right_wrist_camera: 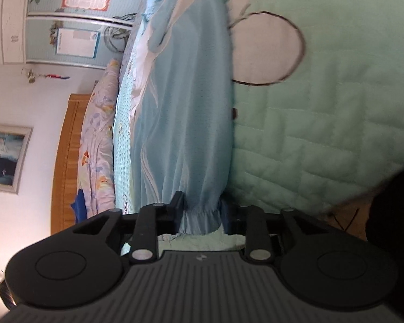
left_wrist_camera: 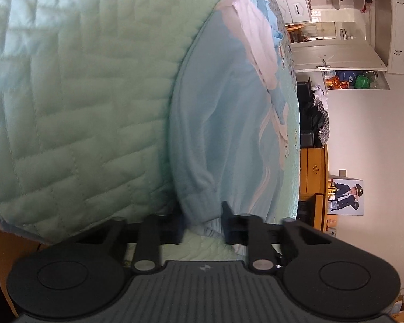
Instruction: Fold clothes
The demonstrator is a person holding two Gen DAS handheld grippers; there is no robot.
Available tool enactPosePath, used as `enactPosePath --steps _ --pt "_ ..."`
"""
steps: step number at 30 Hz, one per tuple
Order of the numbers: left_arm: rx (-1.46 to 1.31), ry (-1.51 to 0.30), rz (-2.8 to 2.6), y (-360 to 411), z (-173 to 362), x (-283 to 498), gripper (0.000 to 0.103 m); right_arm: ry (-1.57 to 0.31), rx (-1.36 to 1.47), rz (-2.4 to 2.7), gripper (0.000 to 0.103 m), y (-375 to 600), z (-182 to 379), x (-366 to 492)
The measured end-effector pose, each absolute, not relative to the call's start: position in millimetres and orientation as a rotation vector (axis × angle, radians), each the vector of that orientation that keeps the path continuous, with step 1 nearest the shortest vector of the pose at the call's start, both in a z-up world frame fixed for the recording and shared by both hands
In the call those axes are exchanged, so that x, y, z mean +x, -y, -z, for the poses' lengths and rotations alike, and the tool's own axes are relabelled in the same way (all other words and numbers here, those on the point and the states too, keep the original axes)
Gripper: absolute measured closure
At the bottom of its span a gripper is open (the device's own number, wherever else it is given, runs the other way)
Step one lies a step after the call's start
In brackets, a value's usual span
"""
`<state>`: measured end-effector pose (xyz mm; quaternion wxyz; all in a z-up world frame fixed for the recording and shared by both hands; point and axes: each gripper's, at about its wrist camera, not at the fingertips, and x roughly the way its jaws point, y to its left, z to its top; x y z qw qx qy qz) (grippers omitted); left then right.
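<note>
A light blue garment (left_wrist_camera: pixel 223 107) lies stretched out on a mint green quilted bedspread (left_wrist_camera: pixel 67 94). In the left wrist view its ribbed cuff (left_wrist_camera: pixel 202 207) sits between the black fingers of my left gripper (left_wrist_camera: pixel 202 222), which press on it from both sides. In the right wrist view the same blue garment (right_wrist_camera: pixel 185 121) runs away from me, and its gathered elastic cuff (right_wrist_camera: pixel 200 218) is pinched between the fingers of my right gripper (right_wrist_camera: pixel 202 215). Both views are rolled sideways.
White and blue clothes (left_wrist_camera: pixel 256 35) lie further along the bed. A round cartoon patch (right_wrist_camera: pixel 264 48) is stitched on the bedspread (right_wrist_camera: pixel 323 134). A patterned pillow (right_wrist_camera: pixel 99 140) leans on a wooden headboard (right_wrist_camera: pixel 67 161). Cabinets (left_wrist_camera: pixel 336 40) and a wooden dresser (left_wrist_camera: pixel 313 172) stand beyond the bed.
</note>
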<state>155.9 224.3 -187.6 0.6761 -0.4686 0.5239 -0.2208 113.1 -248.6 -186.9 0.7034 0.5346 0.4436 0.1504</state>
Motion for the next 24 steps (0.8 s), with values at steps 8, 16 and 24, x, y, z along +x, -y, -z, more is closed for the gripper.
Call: enactPosePath --steps 8,16,24 --pt "-1.052 -1.156 0.499 -221.2 191.8 158.4 0.090 -0.980 1.214 -0.317 0.063 245.4 193.6 118.7" --pt "-1.035 -1.117 0.512 -217.1 183.9 157.4 0.093 -0.919 1.058 -0.303 0.088 240.9 177.0 116.0" --pt "-1.027 -1.071 0.555 -209.4 166.7 156.3 0.093 -0.789 1.073 -0.320 0.094 259.1 156.0 98.8"
